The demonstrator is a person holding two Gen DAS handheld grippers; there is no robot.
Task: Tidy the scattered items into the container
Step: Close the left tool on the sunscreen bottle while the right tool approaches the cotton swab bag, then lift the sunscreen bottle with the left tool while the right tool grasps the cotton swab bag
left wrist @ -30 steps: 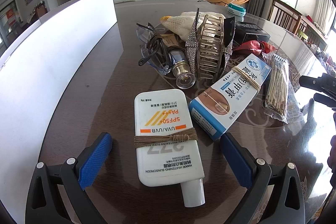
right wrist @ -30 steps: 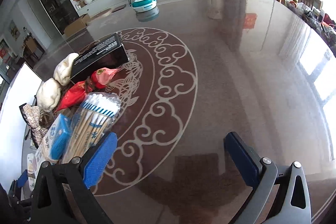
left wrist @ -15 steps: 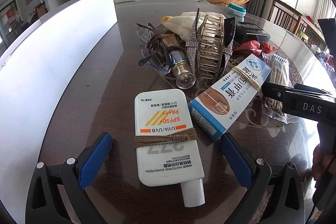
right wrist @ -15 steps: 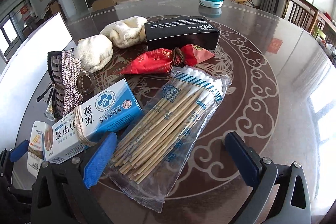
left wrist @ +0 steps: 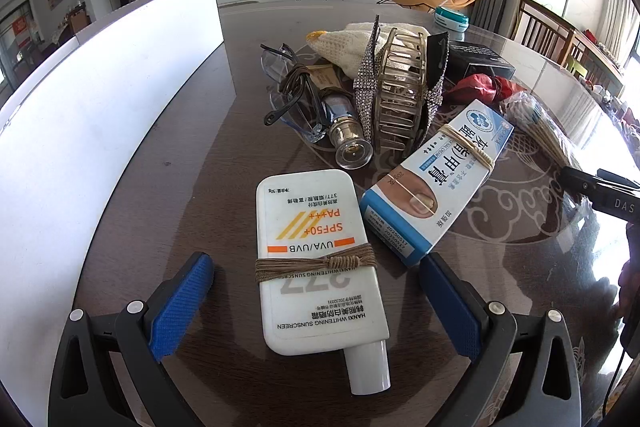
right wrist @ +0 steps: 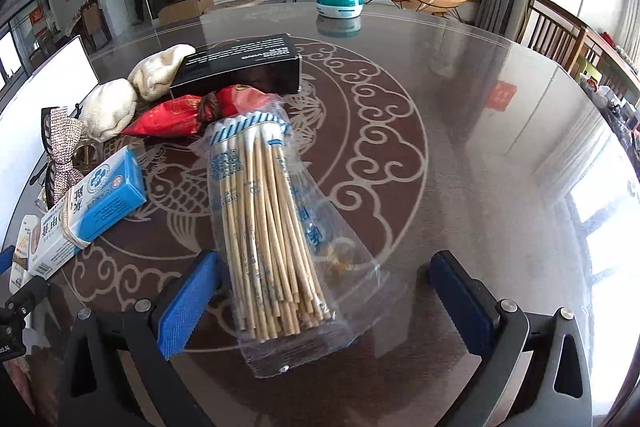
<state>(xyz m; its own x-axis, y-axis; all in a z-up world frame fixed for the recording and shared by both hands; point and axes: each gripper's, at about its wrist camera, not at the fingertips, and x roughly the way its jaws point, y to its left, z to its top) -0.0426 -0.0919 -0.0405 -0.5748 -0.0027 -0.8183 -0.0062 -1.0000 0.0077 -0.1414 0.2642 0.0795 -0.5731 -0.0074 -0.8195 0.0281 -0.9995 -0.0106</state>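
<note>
A white sunscreen tube (left wrist: 316,255) tied with brown cord lies between the fingers of my open left gripper (left wrist: 316,303). To its right rests a blue-and-white medicine box (left wrist: 436,179) (right wrist: 92,207). A clear bag of cotton swabs (right wrist: 268,227) lies lengthwise between the fingers of my open right gripper (right wrist: 324,303), its near end level with the pads. The white container wall (left wrist: 100,115) runs along the left. Behind are a rhinestone hair clip (left wrist: 396,95), glasses (left wrist: 292,95), a small bottle (left wrist: 344,135), a red packet (right wrist: 192,111), white cloth (right wrist: 112,107) and a black box (right wrist: 240,67).
A teal round tin (right wrist: 340,3) stands at the table's far edge. The glass table (right wrist: 500,147) with a scroll pattern stretches bare to the right. Chairs stand beyond the right rim. The right gripper's body (left wrist: 600,187) shows at the left view's right edge.
The right gripper has swung and closed in over the swab bag, which now lies straight between its fingers. The left gripper and the sunscreen tube have stayed still.
</note>
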